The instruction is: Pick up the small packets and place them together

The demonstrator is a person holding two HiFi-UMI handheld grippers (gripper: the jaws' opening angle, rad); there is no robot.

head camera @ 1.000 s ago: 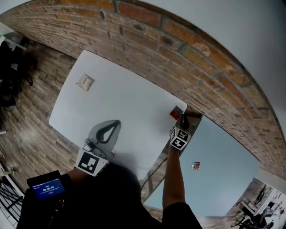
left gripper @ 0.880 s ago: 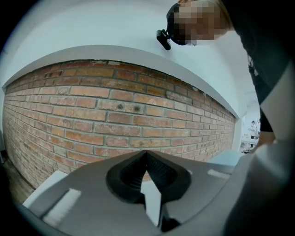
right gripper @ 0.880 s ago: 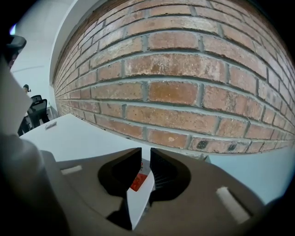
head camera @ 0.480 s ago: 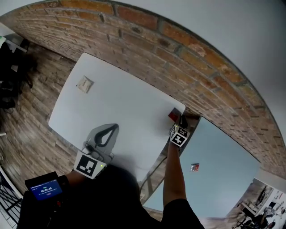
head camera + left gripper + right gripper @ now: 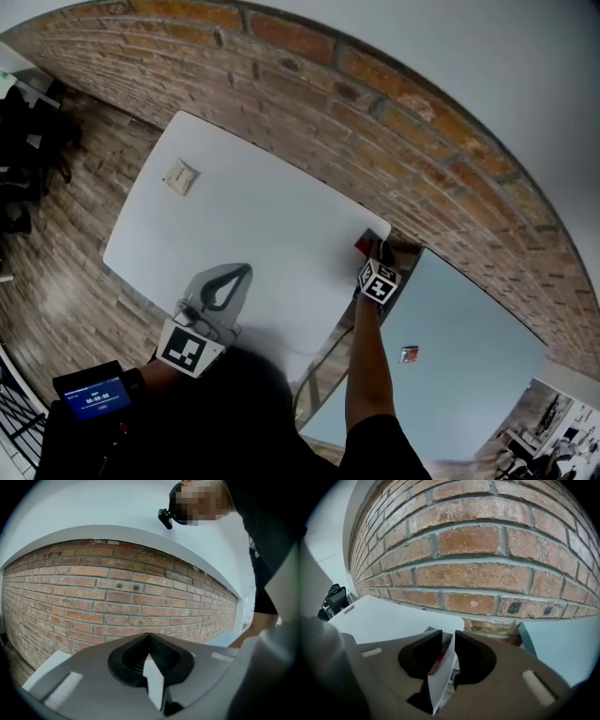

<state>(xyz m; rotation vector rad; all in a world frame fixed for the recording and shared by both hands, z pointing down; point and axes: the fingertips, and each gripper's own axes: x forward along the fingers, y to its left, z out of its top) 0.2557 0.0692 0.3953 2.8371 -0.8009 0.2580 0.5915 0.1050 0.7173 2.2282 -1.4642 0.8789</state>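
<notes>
The right gripper (image 5: 373, 250) reaches to the far right corner of the white rectangular table (image 5: 262, 216), close under the red brick wall (image 5: 309, 103). There a small red square packet (image 5: 365, 246) sits right at its tips. In the right gripper view the jaws stand a little apart and have just been opening. The red packet (image 5: 436, 662) shows low in the gap as a thin strip lying against the left-hand jaw, with daylight on its other side. It looks loose between the pads rather than squeezed, though whether this is a release or the start of a grasp cannot be told.

What matters for the next move is that this packet lies straight ahead of the right gripper (image 5: 448, 637), inside the jaw line. Its thin edge runs along the direction the jaws point, so closing would catch it flat.

The left gripper (image 5: 246, 270) hangs over the near edge of the same table. Its jaws are closed tip to tip, with nothing between them, as the left gripper (image 5: 149, 638) view confirms.

2 more packets lie well apart. A small beige square packet (image 5: 178, 175) is near the table's far left corner, closer to the left hand. A second small red packet (image 5: 408, 354) lies on the pale blue table (image 5: 459, 309), beside the right arm. Gathering has barely begun.
</notes>
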